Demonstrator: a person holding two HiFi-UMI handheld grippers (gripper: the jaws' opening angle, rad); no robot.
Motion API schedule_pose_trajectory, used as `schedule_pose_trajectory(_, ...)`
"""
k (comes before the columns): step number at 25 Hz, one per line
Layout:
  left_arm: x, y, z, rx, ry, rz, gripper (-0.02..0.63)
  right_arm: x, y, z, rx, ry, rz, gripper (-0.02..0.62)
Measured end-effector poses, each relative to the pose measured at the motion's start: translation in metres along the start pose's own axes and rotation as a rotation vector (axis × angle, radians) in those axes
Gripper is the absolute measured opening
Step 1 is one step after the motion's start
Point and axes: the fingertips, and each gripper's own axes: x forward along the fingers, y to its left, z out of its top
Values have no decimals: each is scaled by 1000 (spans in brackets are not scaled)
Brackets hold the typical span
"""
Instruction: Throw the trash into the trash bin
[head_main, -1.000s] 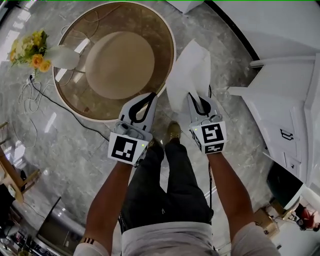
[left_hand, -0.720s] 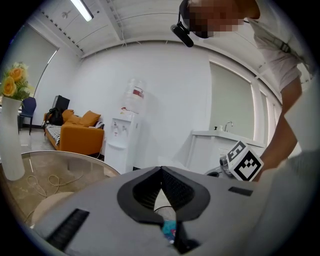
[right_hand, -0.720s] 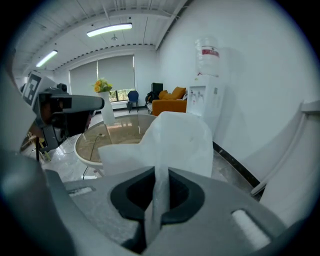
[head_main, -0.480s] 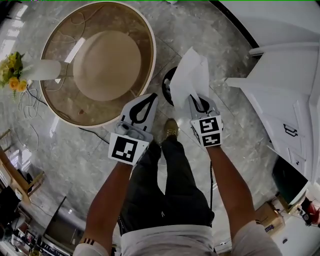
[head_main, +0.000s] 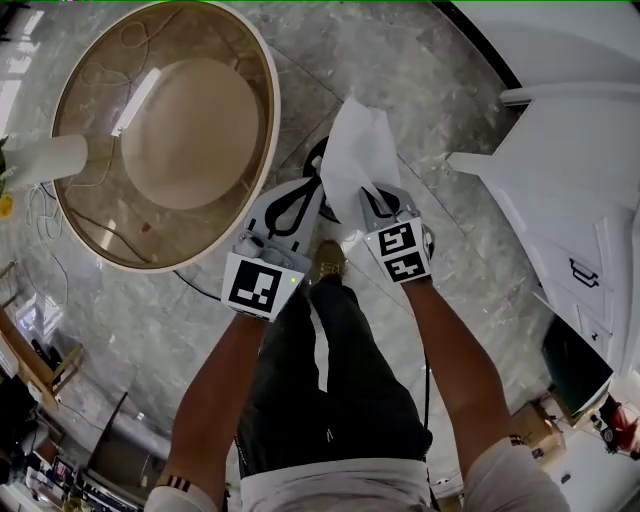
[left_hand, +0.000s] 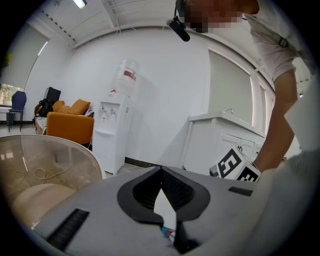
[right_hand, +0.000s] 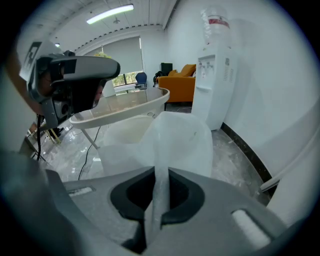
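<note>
Found right gripper (head_main: 372, 195) clenched on a white sheet (head_main: 358, 150), taken as the trash; pinched at its lower edge, fanning out above and beyond the fingertips. Found left gripper (head_main: 312, 185) closed tip to tip, grasping nothing, just beside the right one. Made out a dark round rim (head_main: 318, 156) past both sets of fingertips, mostly hidden behind the sheet (probably the trash bin, not confirmed). Judged task unfinished: trash not yet in bin.

Risks: could miss the opening by releasing blind, the sheet masking the rim; could see so light a sheet drift aside or drape over the edge.

Room: noted glass table (head_main: 273, 110) rim close on the outer side of the left fingertips, white cabinet (head_main: 560, 170) well outside the right fingertips, bare floor (head_main: 440, 90) ahead between them.
</note>
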Motion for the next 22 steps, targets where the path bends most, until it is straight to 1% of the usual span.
schedule_pose_trajectory(4,27,-8,-26,15,20,-52,0,28,-10,-25,-18,46,20,12)
schedule_pose_trajectory(6,35,-7,-35,16,21,-62,0,43,-14,-38,-24,75,30,14)
schedule_pose_trajectory(11,47,-4,-55,49,24,-86,0,75,-20,-67,-29,124,53,14)
schedule_pose_trajectory(18,69,2,-81,67,0,-111,0,116,-26,-86,-43,155,66,15)
schedule_pose_trajectory(22,77,6,-97,79,-12,-120,0,140,-31,-96,-59,171,58,15)
